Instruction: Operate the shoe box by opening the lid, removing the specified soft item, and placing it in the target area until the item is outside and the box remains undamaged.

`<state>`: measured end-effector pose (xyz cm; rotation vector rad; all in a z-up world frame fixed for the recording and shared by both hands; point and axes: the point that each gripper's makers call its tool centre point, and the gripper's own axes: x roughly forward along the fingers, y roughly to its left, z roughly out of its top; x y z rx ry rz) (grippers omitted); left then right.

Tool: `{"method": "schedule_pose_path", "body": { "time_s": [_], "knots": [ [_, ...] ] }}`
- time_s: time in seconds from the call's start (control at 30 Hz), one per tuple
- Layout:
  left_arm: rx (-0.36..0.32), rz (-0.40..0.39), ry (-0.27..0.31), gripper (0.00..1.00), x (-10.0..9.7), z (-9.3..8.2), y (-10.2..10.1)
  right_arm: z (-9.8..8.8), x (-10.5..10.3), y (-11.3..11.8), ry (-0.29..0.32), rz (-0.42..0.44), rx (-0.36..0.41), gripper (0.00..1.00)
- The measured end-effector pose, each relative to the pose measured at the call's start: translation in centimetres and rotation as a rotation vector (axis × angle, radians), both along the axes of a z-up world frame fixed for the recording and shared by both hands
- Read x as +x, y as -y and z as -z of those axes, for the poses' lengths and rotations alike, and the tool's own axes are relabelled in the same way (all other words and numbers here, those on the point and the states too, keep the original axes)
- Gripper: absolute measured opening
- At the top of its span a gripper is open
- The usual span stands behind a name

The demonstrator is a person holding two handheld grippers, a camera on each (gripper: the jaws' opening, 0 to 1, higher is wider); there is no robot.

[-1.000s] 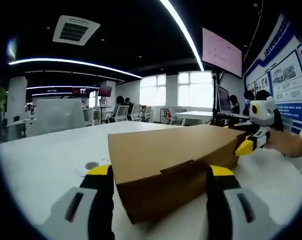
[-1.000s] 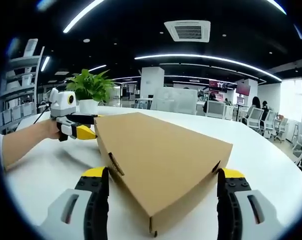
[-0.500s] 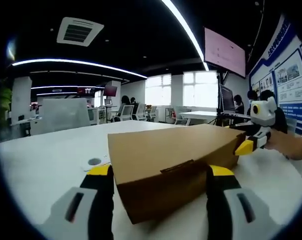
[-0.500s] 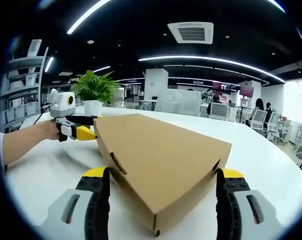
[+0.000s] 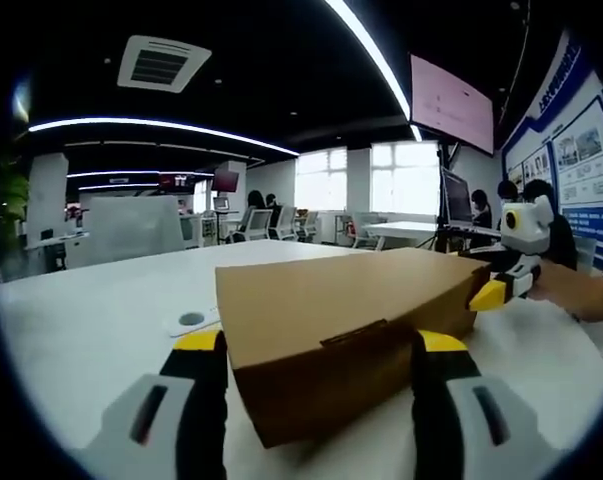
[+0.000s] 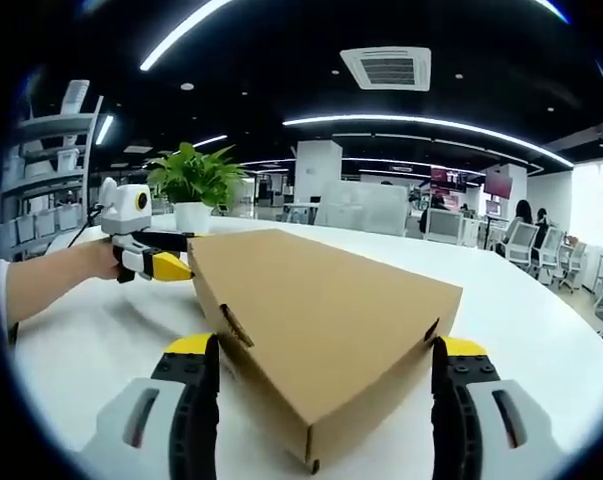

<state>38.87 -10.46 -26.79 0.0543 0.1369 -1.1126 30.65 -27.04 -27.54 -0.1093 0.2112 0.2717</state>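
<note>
- Box point(image 5: 346, 330) shut on the table point(image 5: 71, 320), a corner poking between the spread jaws of each gripper
- Left gripper point(image 5: 321, 345) at one end, right gripper point(image 6: 326, 350) at the other – long axis between them
- Both released, gripping nothing – lid tab point(image 5: 353, 334) right ahead of left

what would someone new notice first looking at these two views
A closed brown cardboard shoe box lies in the middle of a white table, its lid down. Both grippers are open, one at each end: the right gripper straddles a near corner in its own view, and the left gripper frames the end with the lid tab in its own view. A green potted plant stands behind, on the table.
</note>
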Motion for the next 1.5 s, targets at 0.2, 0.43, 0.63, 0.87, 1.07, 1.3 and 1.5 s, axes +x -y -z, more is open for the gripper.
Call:
{"method": "schedule_pose_path", "body": {
  "time_s": [0.2, 0.43, 0.63, 0.87, 1.07, 1.3, 1.5],
  "knots": [
    [0.007, -0.004, -0.001, 0.76, 0.0, 0.0, -0.2, 0.0, -0.1, -0.1, -0.002, -0.006, -0.002, 0.89],
    [0.005, -0.011, 0.001, 0.76, -0.8, 0.0, -0.4, 0.0, -0.6, -0.3, -0.002, -0.014, -0.001, 0.89],
    [0.001, -0.015, 0.002, 0.76, -1.1, 0.0, -0.5, 0.0, -0.6, -0.5, -0.006, -0.018, -0.002, 0.89],
    [0.002, -0.022, 0.003, 0.76, -1.5, -0.1, -0.7, -0.1, -0.7, -0.6, -0.003, -0.027, -0.001, 0.89],
    [0.0, -0.032, 0.004, 0.76, -2.2, 0.0, -0.9, -0.1, -1.2, -0.8, -0.002, -0.038, -0.001, 0.89],
    [-0.001, -0.038, 0.006, 0.76, -2.5, -0.1, -1.2, -0.1, -1.5, -1.0, 0.001, -0.046, 0.0, 0.89],
    [0.003, -0.046, 0.004, 0.76, -2.8, 0.0, -1.5, -0.1, -1.8, -1.2, -0.004, -0.056, -0.001, 0.89]
  ]
}}
